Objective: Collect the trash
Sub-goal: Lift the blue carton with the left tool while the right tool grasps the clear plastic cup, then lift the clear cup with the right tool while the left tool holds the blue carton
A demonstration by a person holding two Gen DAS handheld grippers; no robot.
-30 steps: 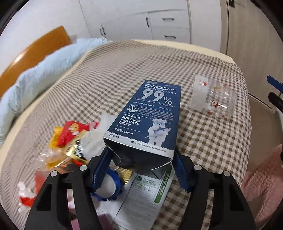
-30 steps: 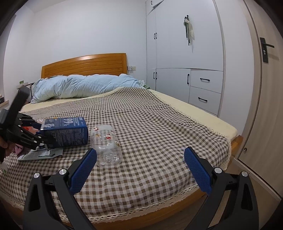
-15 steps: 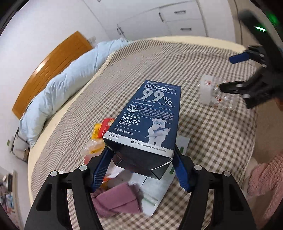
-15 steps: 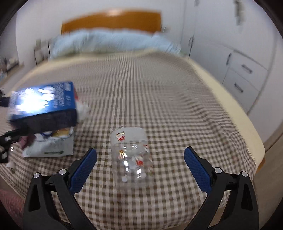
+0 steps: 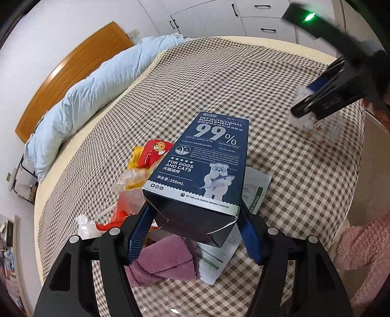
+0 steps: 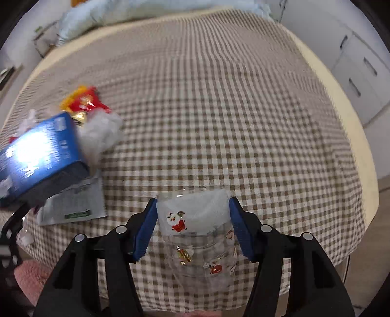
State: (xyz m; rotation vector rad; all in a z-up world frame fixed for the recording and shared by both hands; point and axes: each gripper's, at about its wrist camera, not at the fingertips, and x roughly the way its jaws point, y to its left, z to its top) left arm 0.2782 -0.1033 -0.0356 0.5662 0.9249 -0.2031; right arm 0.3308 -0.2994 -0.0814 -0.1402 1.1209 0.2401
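A brown-and-white checked bedspread (image 5: pixel 219 80) is spread over the whole bed. A rumpled pale blue duvet (image 5: pixel 92 97) is piled along the far left, right against a wooden headboard (image 5: pixel 70 73). White wardrobe drawers (image 5: pixel 258 22) are seen at the far right. A folded mauve towel (image 5: pixel 165 261) is lying near, on the bedspread.

The far half of the checked bedspread (image 6: pixel 219 102) lies open up to the blue duvet (image 5: pixel 92 95) at the headboard. On the near left side the way is crowded: wrappers (image 5: pixel 148 156), a printed leaflet (image 6: pixel 73 202) and a purple cloth (image 5: pixel 163 261) lie close together under the lifted blue carton (image 5: pixel 204 165). The clear cup (image 6: pixel 195 234) fills the gap at the bed's near edge.
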